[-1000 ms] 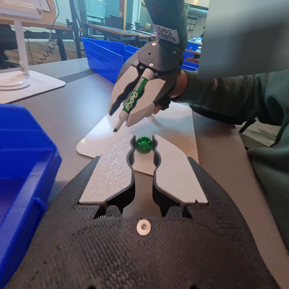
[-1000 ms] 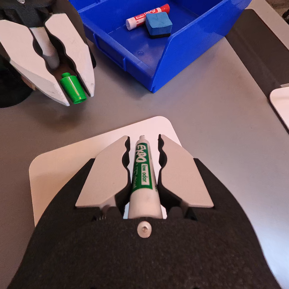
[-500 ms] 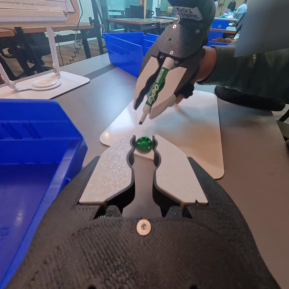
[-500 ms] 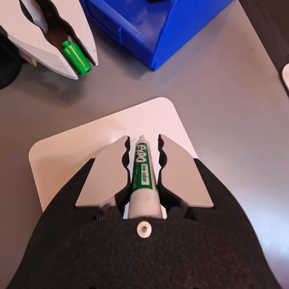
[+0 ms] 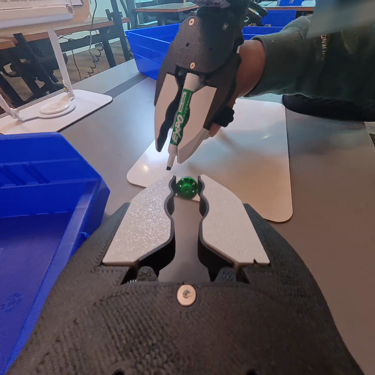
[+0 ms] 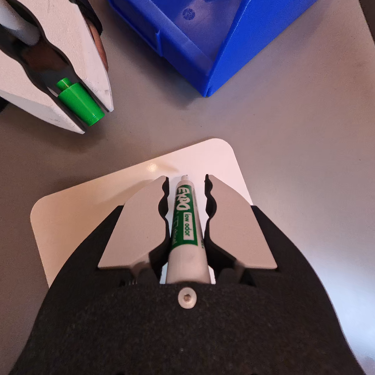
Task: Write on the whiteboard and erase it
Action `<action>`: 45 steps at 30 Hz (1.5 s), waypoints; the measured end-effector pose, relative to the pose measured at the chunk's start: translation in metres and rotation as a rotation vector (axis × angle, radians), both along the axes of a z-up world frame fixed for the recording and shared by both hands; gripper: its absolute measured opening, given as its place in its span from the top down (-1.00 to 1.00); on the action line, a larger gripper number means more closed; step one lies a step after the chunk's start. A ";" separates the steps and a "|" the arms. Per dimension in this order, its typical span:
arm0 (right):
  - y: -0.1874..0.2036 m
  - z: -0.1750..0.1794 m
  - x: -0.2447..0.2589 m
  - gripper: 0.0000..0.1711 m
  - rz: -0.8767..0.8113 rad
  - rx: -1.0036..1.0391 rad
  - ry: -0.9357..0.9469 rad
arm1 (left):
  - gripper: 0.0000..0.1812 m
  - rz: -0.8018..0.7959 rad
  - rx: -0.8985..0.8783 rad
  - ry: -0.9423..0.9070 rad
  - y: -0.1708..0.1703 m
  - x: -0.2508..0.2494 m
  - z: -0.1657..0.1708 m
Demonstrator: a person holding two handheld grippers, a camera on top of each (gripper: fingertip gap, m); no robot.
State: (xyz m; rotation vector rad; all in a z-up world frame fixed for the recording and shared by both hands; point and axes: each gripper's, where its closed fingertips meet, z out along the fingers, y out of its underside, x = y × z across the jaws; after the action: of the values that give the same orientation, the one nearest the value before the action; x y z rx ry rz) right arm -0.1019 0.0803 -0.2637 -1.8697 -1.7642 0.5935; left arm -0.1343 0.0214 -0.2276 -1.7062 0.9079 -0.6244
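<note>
A white whiteboard (image 5: 243,162) lies flat on the grey table; it also shows in the right wrist view (image 6: 81,203). My right gripper (image 6: 186,177) is shut on an uncapped green-labelled marker (image 6: 183,223). In the left wrist view, the right gripper (image 5: 170,155) points the marker (image 5: 180,119) steeply down, its dark tip just above the board's near left corner. I cannot tell if the tip touches. My left gripper (image 5: 185,178) is shut on the green marker cap (image 5: 186,189), just off that corner. The left gripper (image 6: 95,120) and cap (image 6: 81,103) also show in the right wrist view.
A blue bin (image 5: 40,182) stands close on the left of my left gripper; it also shows in the right wrist view (image 6: 223,60). A white stand base (image 5: 60,105) sits at the far left. More blue bins (image 5: 148,46) stand behind. A person's sleeve (image 5: 304,60) reaches in from the right. My hands' fingertips stand some 8 centimetres from each other.
My right gripper has come down toward the whiteboard's corner and turned the marker more upright. My left gripper still holds the cap and now sits closer to the right gripper.
</note>
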 end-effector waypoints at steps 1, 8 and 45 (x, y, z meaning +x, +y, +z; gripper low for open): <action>0.000 -0.001 -0.001 0.60 0.004 -0.003 -0.009 | 0.78 -0.002 -0.004 -0.001 -0.001 -0.001 0.000; 0.002 -0.003 -0.006 0.60 0.012 0.002 -0.058 | 0.78 -0.016 -0.027 -0.012 -0.006 -0.005 -0.003; 0.000 -0.005 -0.005 0.61 0.037 0.014 -0.087 | 0.78 -0.051 -0.076 -0.023 -0.010 -0.003 -0.007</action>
State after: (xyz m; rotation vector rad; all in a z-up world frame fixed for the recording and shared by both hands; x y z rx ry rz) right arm -0.1067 0.0800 -0.2691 -1.8828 -1.8572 0.5188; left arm -0.1370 0.0111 -0.2342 -1.7441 0.9242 -0.7186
